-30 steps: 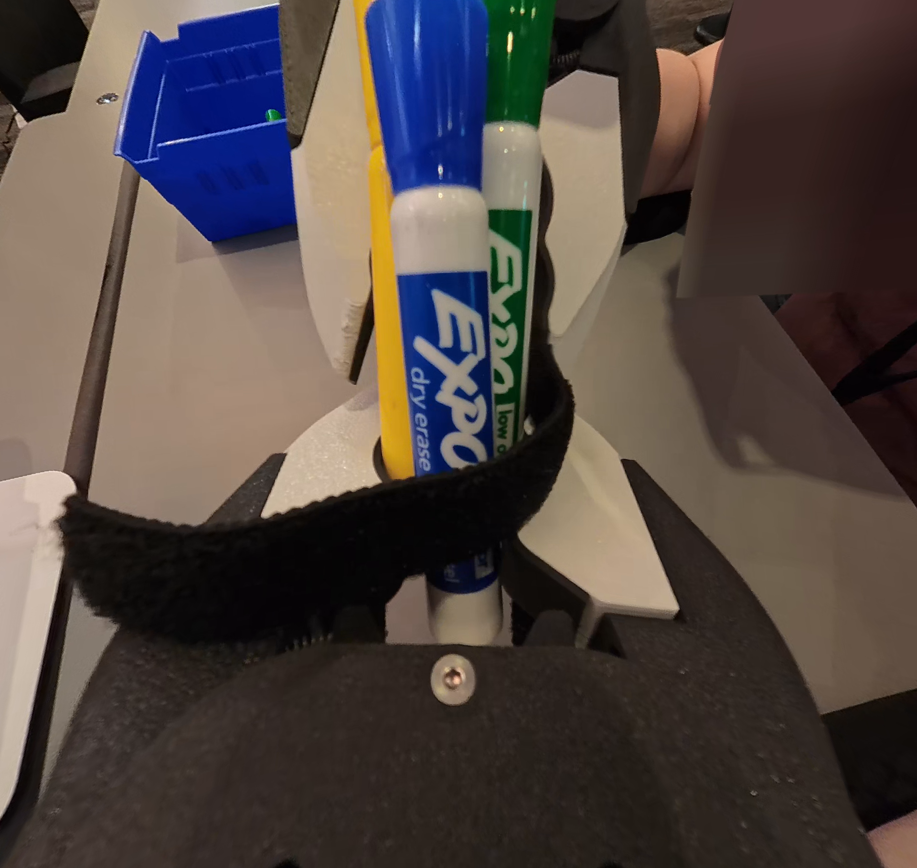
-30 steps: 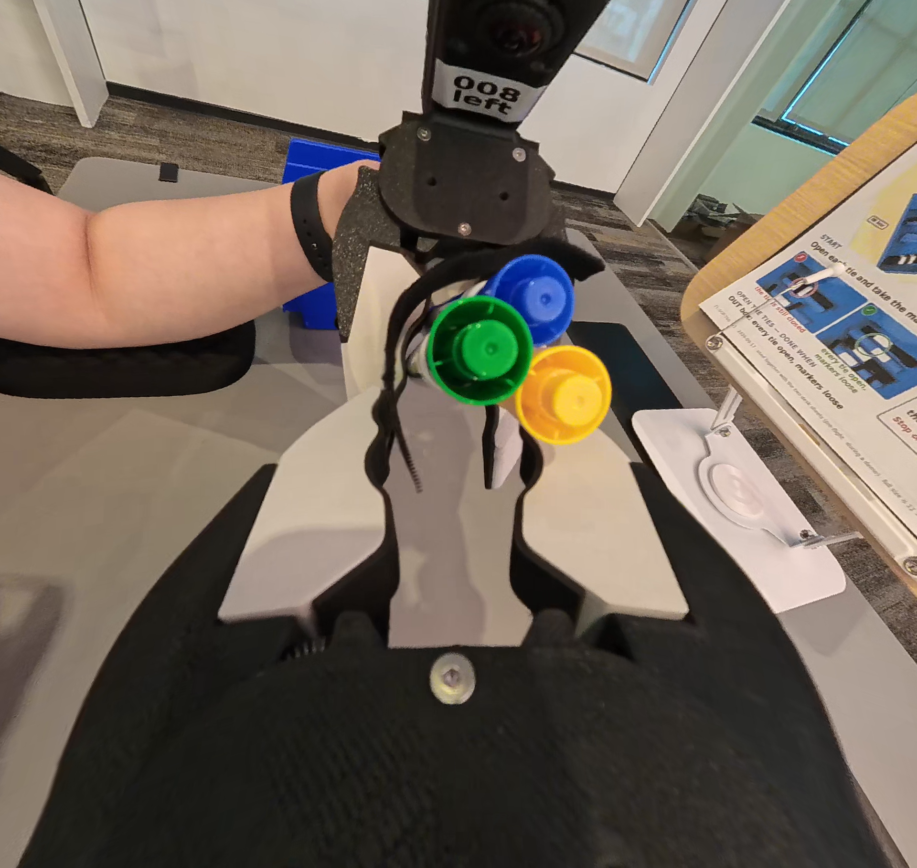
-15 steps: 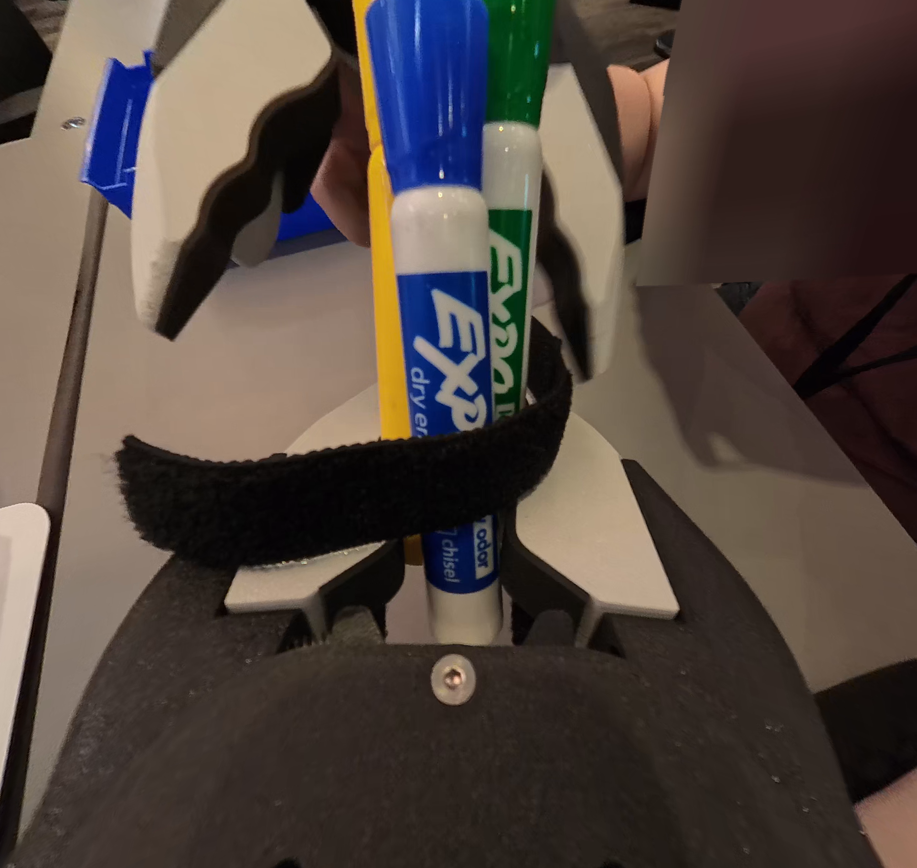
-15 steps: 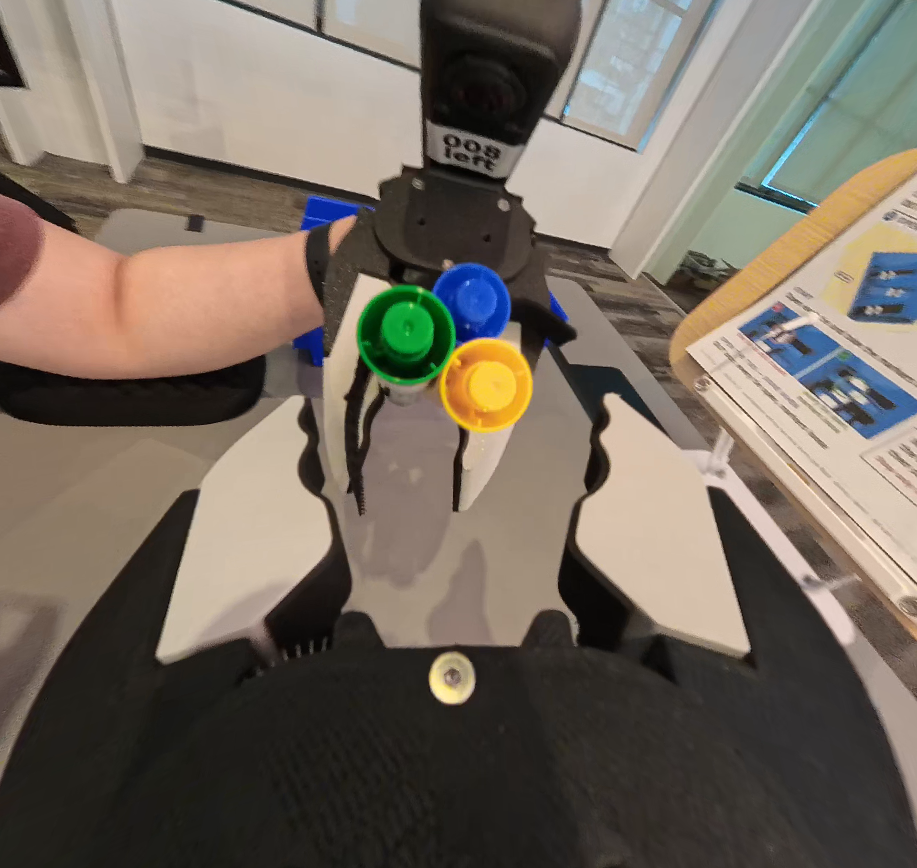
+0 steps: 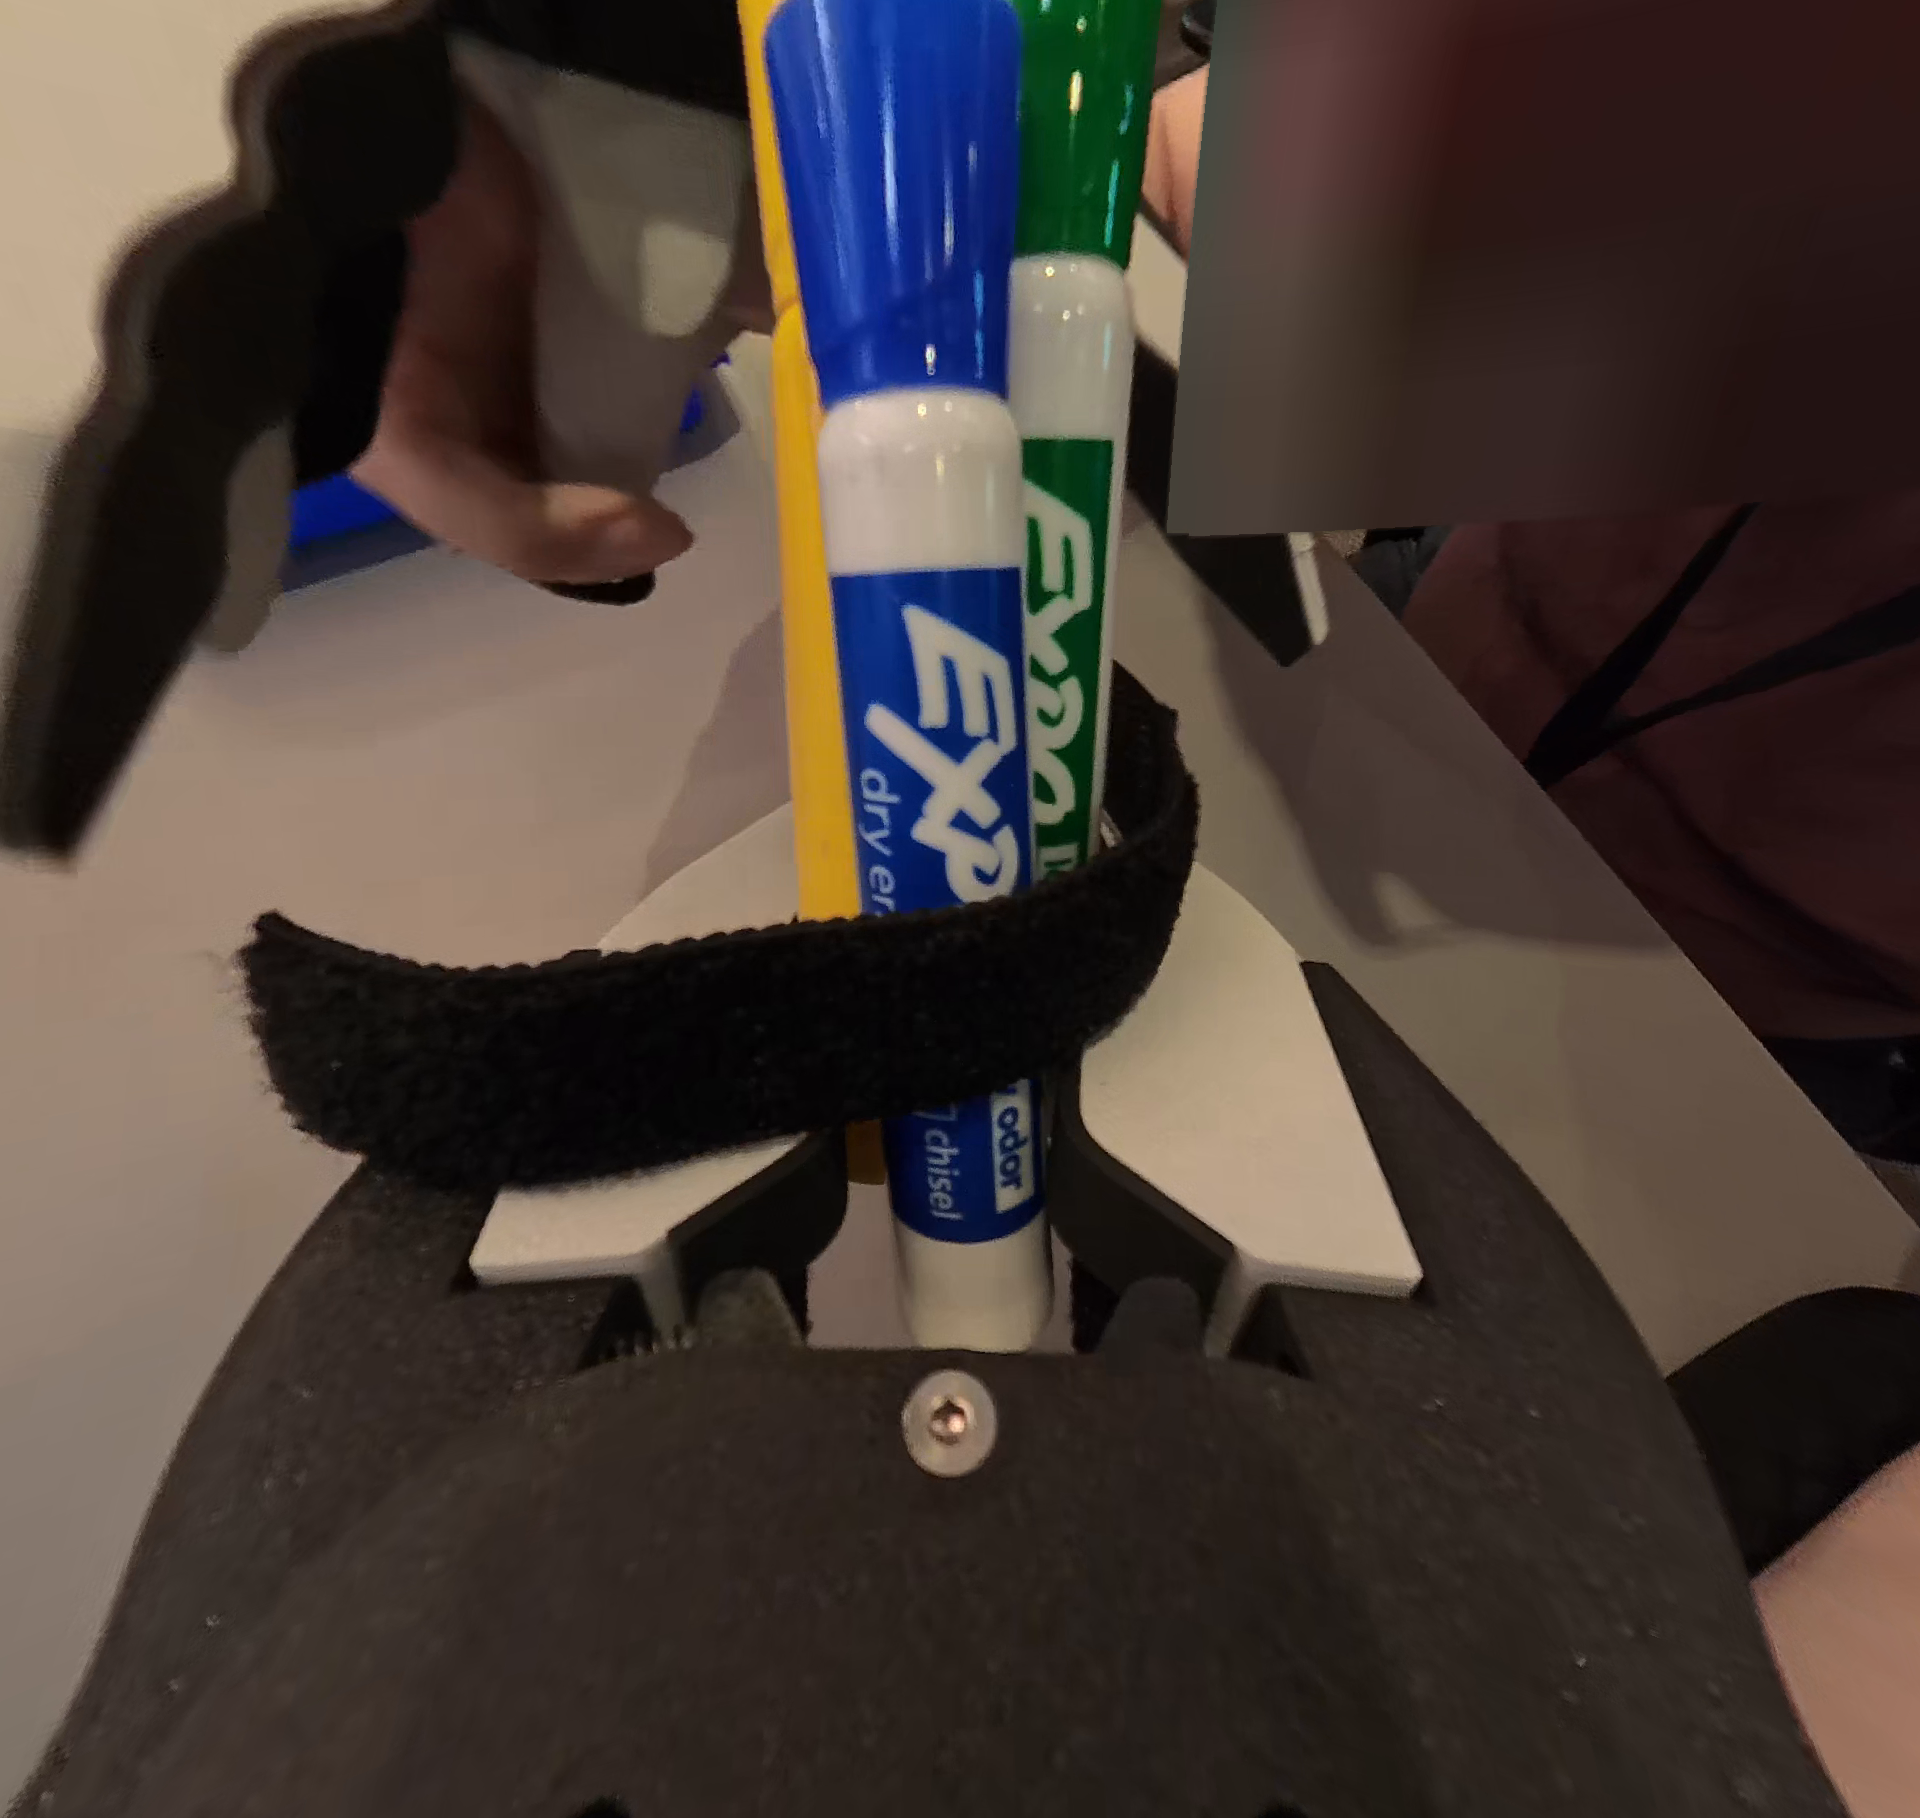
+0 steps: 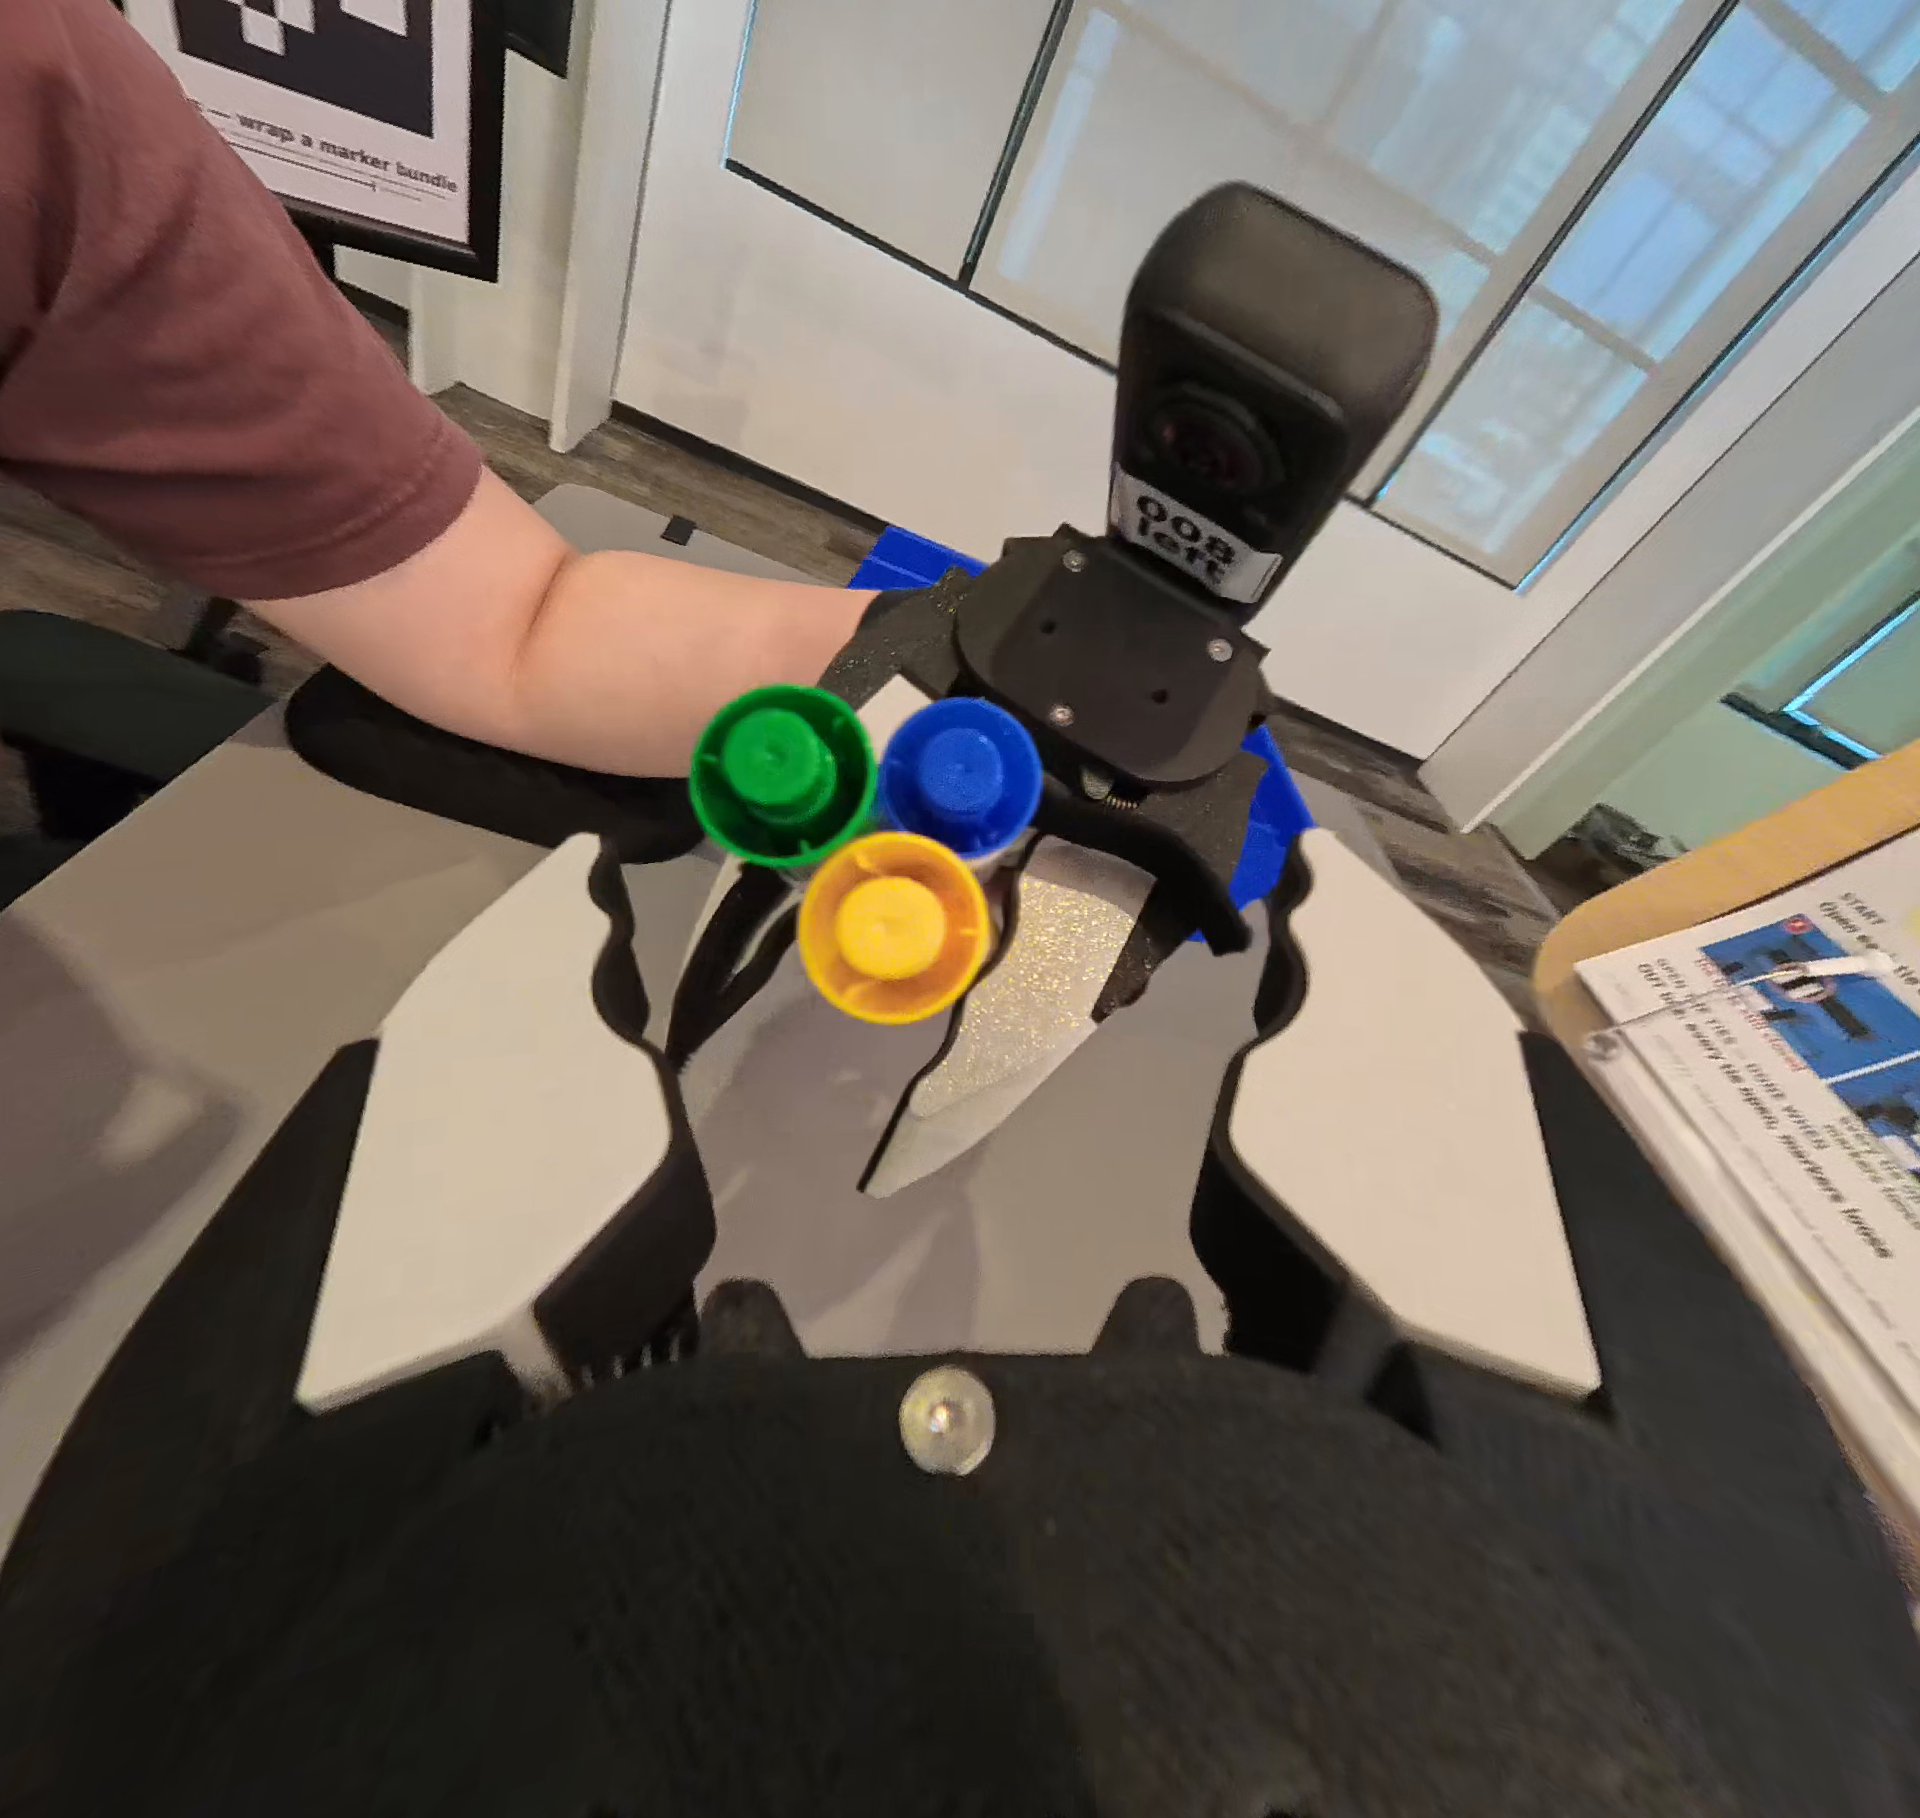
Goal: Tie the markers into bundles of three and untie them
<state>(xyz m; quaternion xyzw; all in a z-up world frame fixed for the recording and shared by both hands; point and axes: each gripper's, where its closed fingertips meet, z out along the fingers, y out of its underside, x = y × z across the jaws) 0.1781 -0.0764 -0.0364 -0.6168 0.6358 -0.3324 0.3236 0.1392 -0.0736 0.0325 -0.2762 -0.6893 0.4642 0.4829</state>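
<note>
My left gripper (image 5: 961, 885) is shut on three upright markers: blue (image 5: 914, 542), green (image 5: 1070, 480) and yellow (image 5: 800, 625). A black velcro strap (image 5: 675, 1041) loops loosely round them, and its free end sticks out to the left. My right gripper (image 6: 951, 849) is open wide and empty, facing the green (image 6: 779, 771), blue (image 6: 961, 776) and yellow (image 6: 894, 927) caps end-on. The left gripper (image 6: 790, 1093) shows behind the caps. One blurred finger (image 5: 208, 418) of the right gripper shows at upper left in the left wrist view.
A blue bin (image 6: 1273, 812) stands behind the left gripper, also in the left wrist view (image 5: 332, 521). A wooden board with an instruction sheet (image 6: 1766, 1093) is at the right. A person's arm (image 6: 623, 646) reaches in from the left over the grey table (image 5: 468, 729).
My right gripper has opened, let go of the strap and drawn back from the markers. The strap's free end has slackened. The left gripper still holds the markers.
</note>
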